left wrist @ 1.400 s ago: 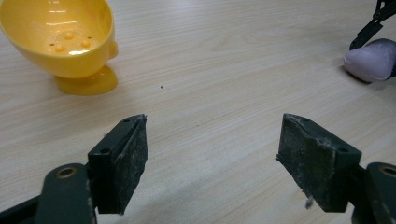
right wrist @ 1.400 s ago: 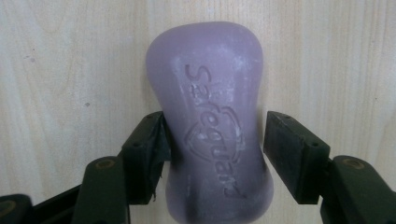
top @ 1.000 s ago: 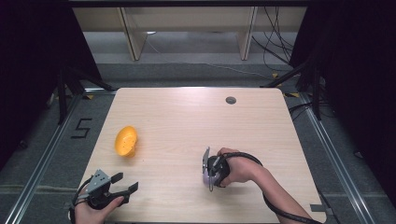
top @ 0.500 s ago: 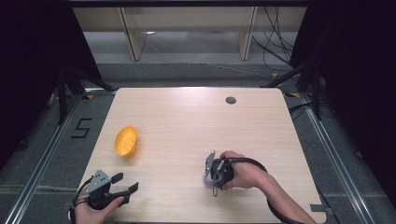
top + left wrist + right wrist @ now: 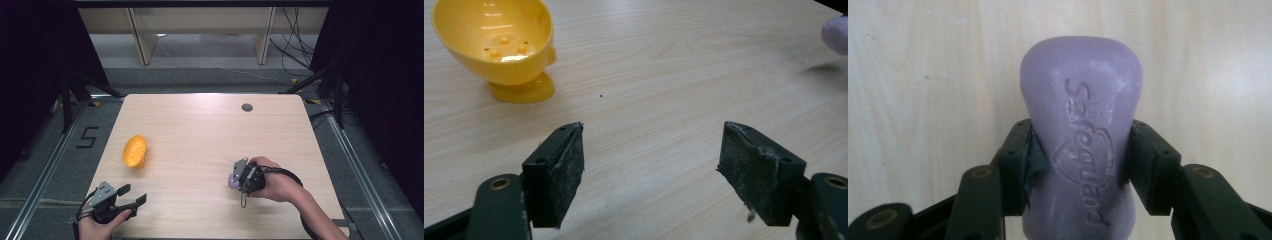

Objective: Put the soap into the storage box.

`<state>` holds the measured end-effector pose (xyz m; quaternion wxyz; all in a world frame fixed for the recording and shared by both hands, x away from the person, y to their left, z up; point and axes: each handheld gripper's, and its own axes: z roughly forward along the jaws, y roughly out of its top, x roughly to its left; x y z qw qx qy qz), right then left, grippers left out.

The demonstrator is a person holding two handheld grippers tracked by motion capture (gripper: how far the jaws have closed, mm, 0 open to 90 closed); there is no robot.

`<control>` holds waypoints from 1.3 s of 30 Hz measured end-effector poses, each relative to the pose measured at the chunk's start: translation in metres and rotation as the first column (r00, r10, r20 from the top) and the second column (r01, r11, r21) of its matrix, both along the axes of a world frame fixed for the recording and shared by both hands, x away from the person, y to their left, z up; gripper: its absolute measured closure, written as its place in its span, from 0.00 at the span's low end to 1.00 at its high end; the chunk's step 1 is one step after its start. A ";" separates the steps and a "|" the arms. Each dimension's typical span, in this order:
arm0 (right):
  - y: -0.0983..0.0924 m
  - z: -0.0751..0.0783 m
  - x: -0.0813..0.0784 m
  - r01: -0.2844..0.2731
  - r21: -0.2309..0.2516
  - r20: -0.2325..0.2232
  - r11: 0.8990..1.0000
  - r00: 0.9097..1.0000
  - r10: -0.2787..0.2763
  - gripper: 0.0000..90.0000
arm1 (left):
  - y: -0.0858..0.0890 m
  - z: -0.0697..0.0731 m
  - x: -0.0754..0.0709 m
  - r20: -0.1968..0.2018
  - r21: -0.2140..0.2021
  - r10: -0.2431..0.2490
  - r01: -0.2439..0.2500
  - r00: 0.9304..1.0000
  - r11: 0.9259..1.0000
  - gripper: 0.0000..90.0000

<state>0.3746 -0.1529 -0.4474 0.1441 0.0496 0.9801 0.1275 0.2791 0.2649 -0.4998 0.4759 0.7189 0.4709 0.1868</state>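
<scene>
Right gripper [image 5: 1075, 150] clamps a purple waisted soap bar [image 5: 1080, 145] — left gripper [image 5: 651, 170], jaws apart, faces a yellow plastic soap dish [image 5: 504, 40].

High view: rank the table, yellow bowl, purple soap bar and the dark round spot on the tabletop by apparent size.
1. table
2. yellow bowl
3. purple soap bar, partly hidden by the right tongs, so unsure
4. dark round spot
</scene>
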 end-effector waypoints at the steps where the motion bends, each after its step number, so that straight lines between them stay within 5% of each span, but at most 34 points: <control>1: 0.000 0.000 0.000 0.000 0.000 0.000 1.000 1.000 0.000 0.56 | 0.000 0.000 0.000 0.000 0.000 0.000 0.000 1.000 1.000 0.28; 6: -0.011 0.007 -0.009 0.014 0.056 0.129 0.998 0.991 -0.021 0.56 | -0.001 0.000 0.001 0.001 -0.001 -0.002 0.002 1.000 1.000 0.28; 7: -0.013 0.007 -0.014 0.061 0.079 0.136 0.995 0.988 -0.071 0.56 | -0.001 0.000 0.001 0.000 0.005 -0.003 0.003 1.000 1.000 0.28; 9: -0.016 0.007 -0.018 0.060 0.104 0.163 0.993 0.984 -0.076 0.56 | -0.002 0.000 0.000 -0.002 0.001 -0.005 0.005 1.000 1.000 0.28; 12: -0.019 0.011 -0.022 0.026 0.106 0.259 0.994 0.965 -0.052 0.56 | -0.002 0.000 0.001 -0.006 -0.005 -0.008 0.008 1.000 1.000 0.28; 16: -0.019 0.012 -0.028 0.043 0.125 0.296 0.991 0.952 -0.078 0.56 | -0.005 0.002 0.003 -0.016 -0.013 -0.016 0.015 1.000 1.000 0.28; 18: -0.017 0.012 -0.032 0.050 0.156 0.340 0.987 0.935 -0.101 0.56 | -0.006 0.002 0.004 -0.013 -0.018 -0.028 0.028 1.000 0.999 0.28; 27: -0.015 0.009 -0.040 0.052 0.188 0.409 0.981 0.904 -0.126 0.56 | -0.015 0.008 0.011 -0.027 -0.039 -0.064 0.063 0.998 0.997 0.28; 32: -0.013 0.007 -0.044 0.047 0.184 0.440 0.982 0.889 -0.126 0.56 | -0.029 0.017 0.019 -0.042 -0.028 -0.139 0.138 0.989 0.990 0.28; 34: -0.013 0.008 -0.042 -0.003 0.164 0.481 0.986 0.873 -0.077 0.56 | -0.036 0.022 0.023 -0.045 -0.028 -0.163 0.162 0.986 0.986 0.28; 35: -0.012 0.008 -0.046 0.033 0.182 0.470 0.983 0.875 -0.116 0.56 | -0.042 0.026 0.025 -0.048 -0.036 -0.167 0.166 0.985 0.986 0.28; 37: -0.011 0.009 -0.045 0.000 0.172 0.490 0.985 0.867 -0.086 0.56 | -0.053 0.035 0.032 -0.050 -0.044 -0.194 0.191 0.980 0.981 0.28; 39: -0.010 0.009 -0.048 0.026 0.189 0.488 0.982 0.865 -0.117 0.56 | -0.064 0.044 0.040 -0.043 -0.041 -0.249 0.247 0.968 0.968 0.28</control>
